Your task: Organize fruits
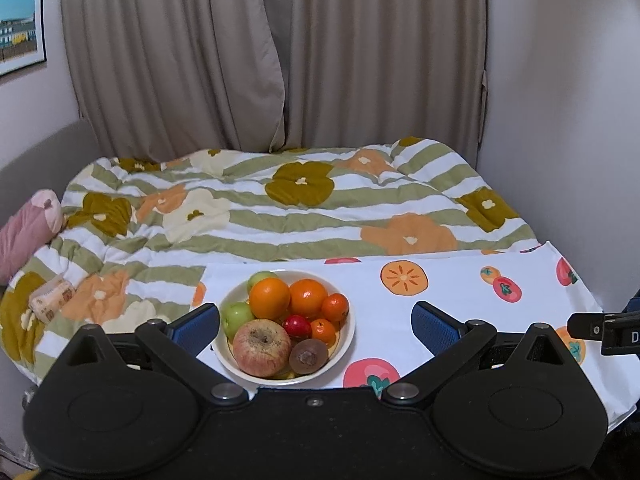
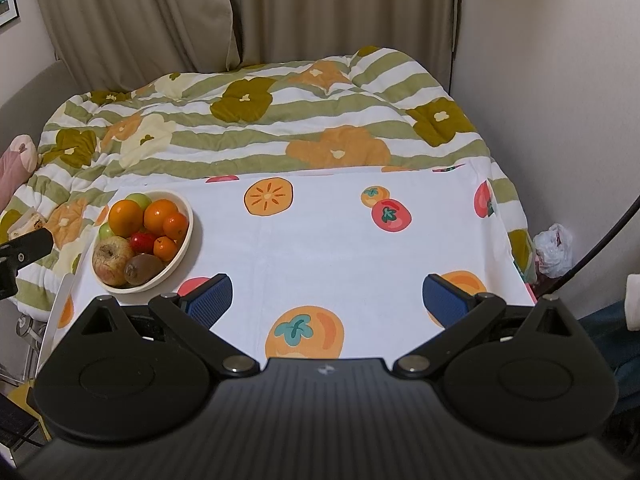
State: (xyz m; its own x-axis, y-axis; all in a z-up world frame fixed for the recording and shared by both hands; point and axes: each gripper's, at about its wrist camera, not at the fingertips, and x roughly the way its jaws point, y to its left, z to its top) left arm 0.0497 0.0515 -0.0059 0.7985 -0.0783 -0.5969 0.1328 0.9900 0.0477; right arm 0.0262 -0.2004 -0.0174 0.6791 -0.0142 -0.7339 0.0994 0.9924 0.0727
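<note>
We're in a bedroom at home: a bed (image 1: 280, 208) fills the room, spread with a striped, flowered quilt (image 2: 256, 128), and a pink pillow (image 1: 24, 232) sits at its left edge. Beige curtains (image 1: 280, 52) hang closed behind it, a framed picture (image 1: 20, 24) is on the left wall, and a fruit-print cloth (image 2: 340, 240) covers the near end

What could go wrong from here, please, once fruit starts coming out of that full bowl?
The bowl is heaped: pulling out the apple or kiwi may loosen the oranges stacked behind them, which could roll out.

The bowl sits near the cloth's left edge, so a nudge from the open left hand-held gripper might tip it onto the quilt.

Round fruit set on the cloth may roll away.
</note>
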